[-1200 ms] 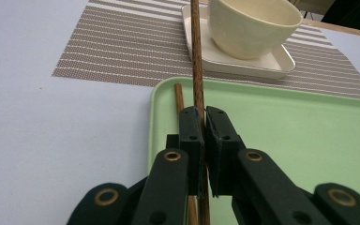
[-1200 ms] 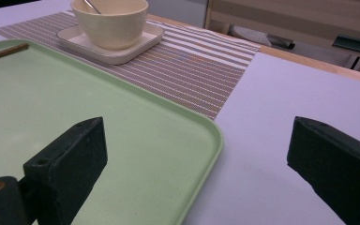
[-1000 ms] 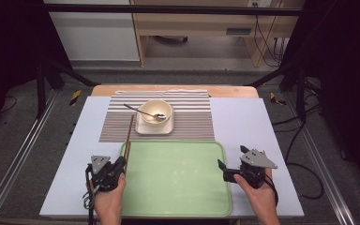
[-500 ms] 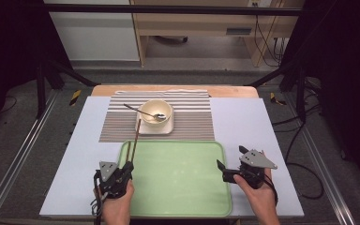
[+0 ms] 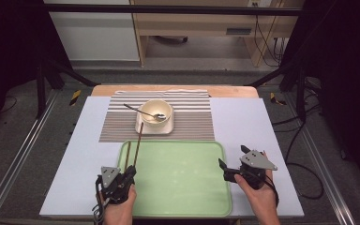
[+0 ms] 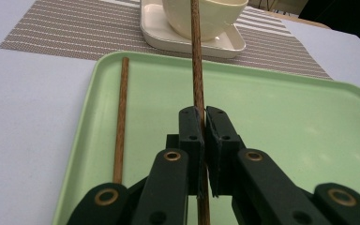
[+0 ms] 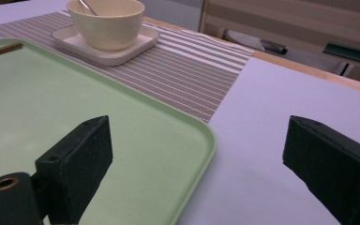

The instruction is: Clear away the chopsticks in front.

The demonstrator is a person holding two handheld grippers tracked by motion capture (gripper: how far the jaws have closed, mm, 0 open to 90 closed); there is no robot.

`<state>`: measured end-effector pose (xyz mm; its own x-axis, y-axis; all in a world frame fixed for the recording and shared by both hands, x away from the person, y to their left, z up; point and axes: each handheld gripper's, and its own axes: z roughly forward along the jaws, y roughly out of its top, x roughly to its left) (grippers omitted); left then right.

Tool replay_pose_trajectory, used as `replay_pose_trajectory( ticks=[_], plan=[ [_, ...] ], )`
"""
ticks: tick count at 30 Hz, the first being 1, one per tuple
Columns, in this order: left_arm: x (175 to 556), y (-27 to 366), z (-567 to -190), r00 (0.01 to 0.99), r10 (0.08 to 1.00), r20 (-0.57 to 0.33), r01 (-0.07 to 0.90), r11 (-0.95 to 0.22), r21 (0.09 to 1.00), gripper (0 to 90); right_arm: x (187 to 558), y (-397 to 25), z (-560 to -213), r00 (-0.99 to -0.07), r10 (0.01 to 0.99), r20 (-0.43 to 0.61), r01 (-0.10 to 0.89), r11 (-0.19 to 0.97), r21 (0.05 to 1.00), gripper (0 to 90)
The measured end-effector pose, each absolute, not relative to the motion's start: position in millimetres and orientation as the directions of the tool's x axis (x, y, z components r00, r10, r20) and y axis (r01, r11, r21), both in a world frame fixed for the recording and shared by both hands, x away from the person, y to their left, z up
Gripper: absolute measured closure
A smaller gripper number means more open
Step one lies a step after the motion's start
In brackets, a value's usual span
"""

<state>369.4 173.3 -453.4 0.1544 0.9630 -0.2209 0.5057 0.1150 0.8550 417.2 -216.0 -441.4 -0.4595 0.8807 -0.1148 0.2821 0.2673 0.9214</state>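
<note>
- Left gripper: over the near left corner of the green tray, jaws clamped on one wooden chopstick
- Held chopstick: in the left gripper view it passes between the pressed jaws of the gripper and runs straight away toward the cream bowl; its far end reaches the edge of the white square saucer, whether touching or just above cannot be told
- Second chopstick: lies flat on the tray along its left rim, just beside the held one and roughly parallel, apart from the gripper
- Tray: sits on the pale table cover, its far edge meeting the striped placemat
- Bowl: stands on the saucer at the middle of the placemat, with a metal spoon resting in it, handle pointing left
- Right gripper: held at the right rim of the tray, jaws spread wide with nothing between them; in the right gripper view one jaw stands over the tray and the other over the bare table cover
</note>
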Motion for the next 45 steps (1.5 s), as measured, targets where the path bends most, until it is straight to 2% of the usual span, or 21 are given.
replay_pose_trajectory(
  ticks=[21, 45],
  plan=[
    [353.1, 168.3, -458.2, 0.135, 0.965, -0.223, 0.523, 0.122, 0.844, 85.5, 415.2, -215.7, -441.2, -0.457, 0.883, -0.111, 0.292, 0.267, 0.918, 9.4],
    [340.8, 181.3, -478.0, 0.082, 0.969, -0.233, 0.554, 0.150, 0.819, 85.5, 415.8, -217.2, -441.3, -0.449, 0.888, -0.105, 0.299, 0.259, 0.919, 9.1]
  ],
)
